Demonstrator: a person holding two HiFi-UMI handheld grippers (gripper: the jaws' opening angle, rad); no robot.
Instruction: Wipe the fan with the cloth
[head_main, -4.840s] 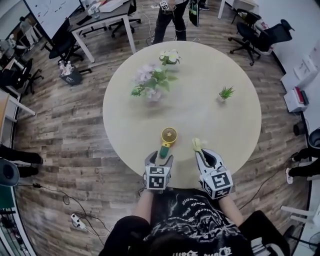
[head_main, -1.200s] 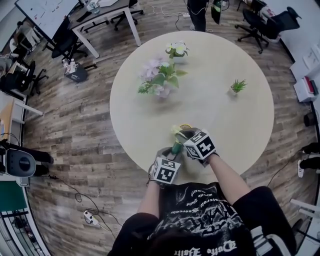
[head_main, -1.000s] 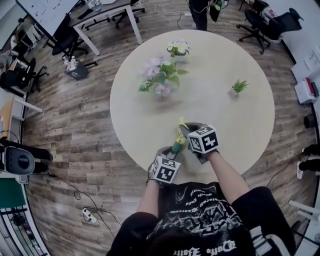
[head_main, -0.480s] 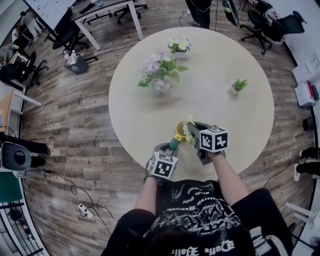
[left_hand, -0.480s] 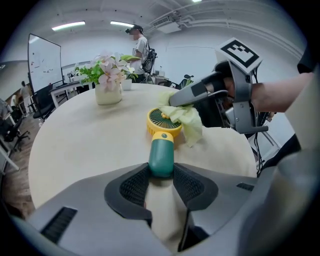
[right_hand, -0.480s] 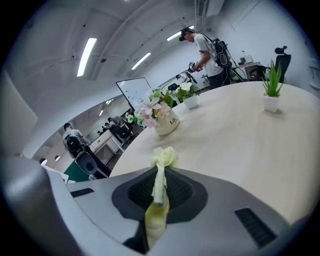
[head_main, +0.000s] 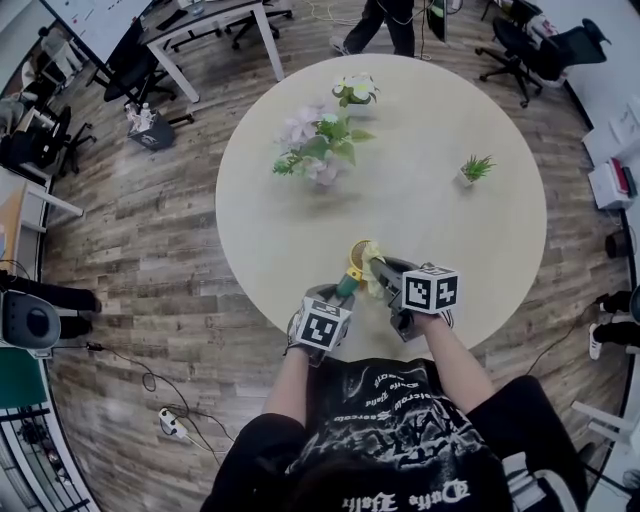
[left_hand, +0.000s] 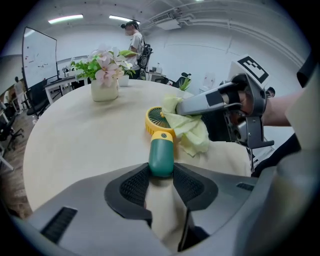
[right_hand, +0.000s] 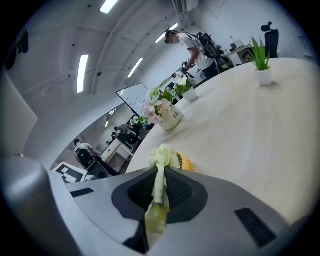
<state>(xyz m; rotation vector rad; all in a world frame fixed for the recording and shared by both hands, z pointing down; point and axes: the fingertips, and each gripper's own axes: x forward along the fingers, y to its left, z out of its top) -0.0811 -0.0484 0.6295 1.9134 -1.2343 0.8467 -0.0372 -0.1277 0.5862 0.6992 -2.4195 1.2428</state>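
Observation:
A small hand fan lies on the round table, its yellow head (head_main: 356, 250) pointing away from me and its green handle (left_hand: 161, 156) toward me. My left gripper (head_main: 336, 296) is shut on the end of that handle (head_main: 345, 285). A pale yellow-green cloth (head_main: 373, 265) hangs pinched between the pads of my right gripper (right_hand: 160, 186), which is shut on it. In the left gripper view the cloth (left_hand: 192, 131) drapes against the right side of the fan head (left_hand: 156, 119), with the right gripper (left_hand: 183, 107) reaching in from the right. Part of the fan head (right_hand: 186, 161) is hidden behind the cloth (right_hand: 160, 162).
On the beige table (head_main: 450, 240) a vase of pink flowers (head_main: 320, 160) stands mid-left, a smaller flower pot (head_main: 352, 90) at the far edge and a tiny green plant (head_main: 476, 170) to the right. Desks, office chairs and a person stand beyond the table.
My right gripper has rolled and shifted to the right, dragging the cloth across the fan head from its left side to its right side. The left gripper has kept its hold on the handle.

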